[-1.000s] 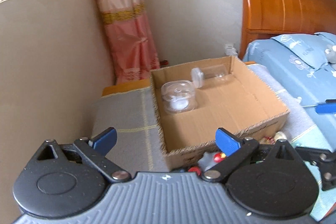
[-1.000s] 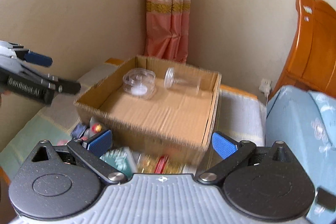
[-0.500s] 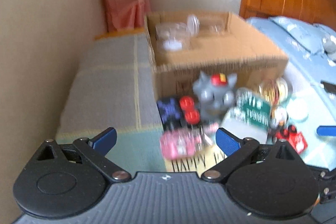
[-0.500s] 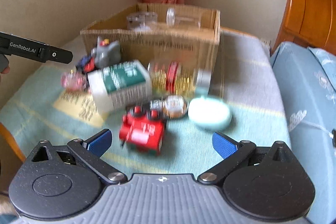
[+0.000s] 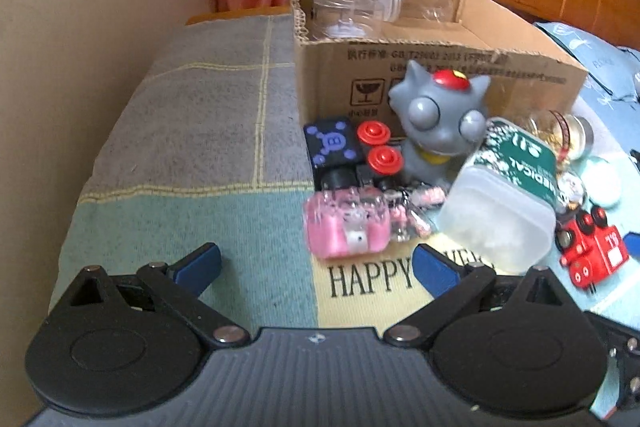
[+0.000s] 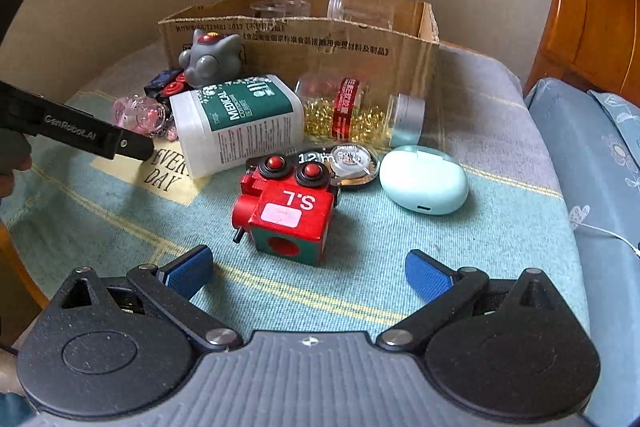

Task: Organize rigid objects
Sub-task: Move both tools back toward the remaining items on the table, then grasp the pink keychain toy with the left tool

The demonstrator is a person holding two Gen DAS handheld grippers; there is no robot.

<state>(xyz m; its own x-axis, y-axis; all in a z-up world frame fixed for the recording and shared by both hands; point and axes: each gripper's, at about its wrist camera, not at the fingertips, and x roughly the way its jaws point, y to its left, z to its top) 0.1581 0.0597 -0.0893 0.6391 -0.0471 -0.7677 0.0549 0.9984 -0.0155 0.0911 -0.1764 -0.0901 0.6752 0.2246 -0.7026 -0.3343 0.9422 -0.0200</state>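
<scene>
The box (image 6: 304, 43) wall hides the lower parts of two clear jars (image 6: 280, 9). The pink toy (image 5: 346, 223) is blurred. The bottle (image 5: 504, 195) covers part of the gold jar (image 5: 560, 135).

soft, even daylight, fairly bright, no hard glare. faint shadow under the red toy train (image 6: 286, 205) on the blanket (image 6: 400, 267). slight motion blur in the left wrist view, smearing the pink toy (image 5: 346, 223). right wrist view sharper. strong fisheye bending and dark vignetting at the corners.
</scene>
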